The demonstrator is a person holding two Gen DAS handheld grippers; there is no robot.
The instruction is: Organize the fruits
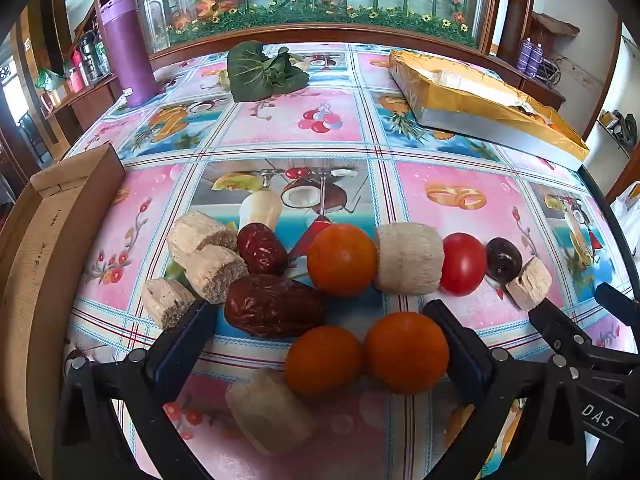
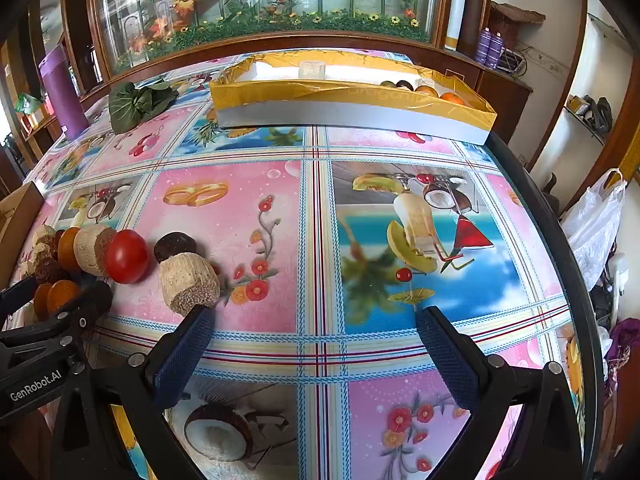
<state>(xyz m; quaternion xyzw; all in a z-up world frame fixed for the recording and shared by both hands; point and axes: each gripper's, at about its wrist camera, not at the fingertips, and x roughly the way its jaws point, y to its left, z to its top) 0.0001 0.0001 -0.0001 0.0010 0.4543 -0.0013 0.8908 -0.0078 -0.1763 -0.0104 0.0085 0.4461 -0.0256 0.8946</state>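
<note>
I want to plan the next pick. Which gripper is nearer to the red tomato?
Left. The left gripper is open just before the tomato; the right gripper is open over bare tablecloth, farther to its right.

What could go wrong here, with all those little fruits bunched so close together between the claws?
1. The left gripper is open around two touching orange fruits; closing may squeeze both, or pop one sideways.
2. The round fruits could roll; the red tomato lies loose on the smooth tablecloth.
3. The right gripper is right beside the pale chunk and may knock it.
</note>
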